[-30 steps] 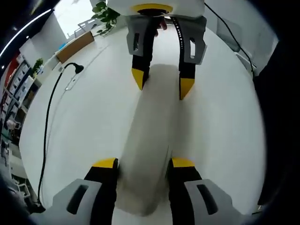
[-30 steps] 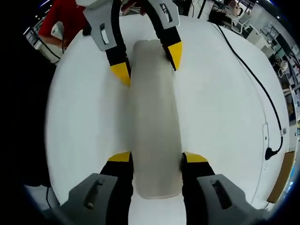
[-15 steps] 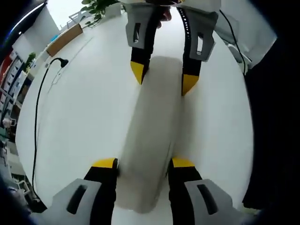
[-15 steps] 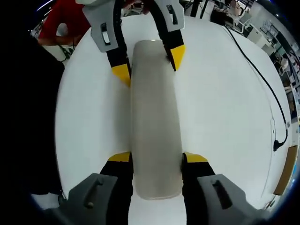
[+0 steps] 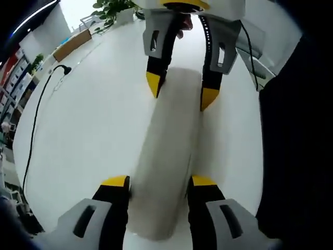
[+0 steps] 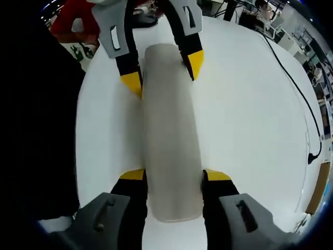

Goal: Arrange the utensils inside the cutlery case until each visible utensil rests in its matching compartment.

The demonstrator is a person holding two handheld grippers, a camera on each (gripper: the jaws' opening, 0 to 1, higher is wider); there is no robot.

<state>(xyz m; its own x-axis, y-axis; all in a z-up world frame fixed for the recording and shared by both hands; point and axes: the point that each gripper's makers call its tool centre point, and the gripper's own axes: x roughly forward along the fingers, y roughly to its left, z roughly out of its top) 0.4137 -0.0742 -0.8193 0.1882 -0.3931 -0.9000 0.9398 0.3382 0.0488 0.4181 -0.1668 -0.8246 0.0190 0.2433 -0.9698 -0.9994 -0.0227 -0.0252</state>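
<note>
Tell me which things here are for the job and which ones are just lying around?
For the job:
cutlery case, closed, gripped at both ends
left gripper
right gripper

Just lying about:
black cable on the white table
potted plant at the table's far edge

No readable text, label, brand, number or sign anywhere in either view: none on the pale case [image 5: 169,156], none on the white counter [image 6: 244,104].
</note>
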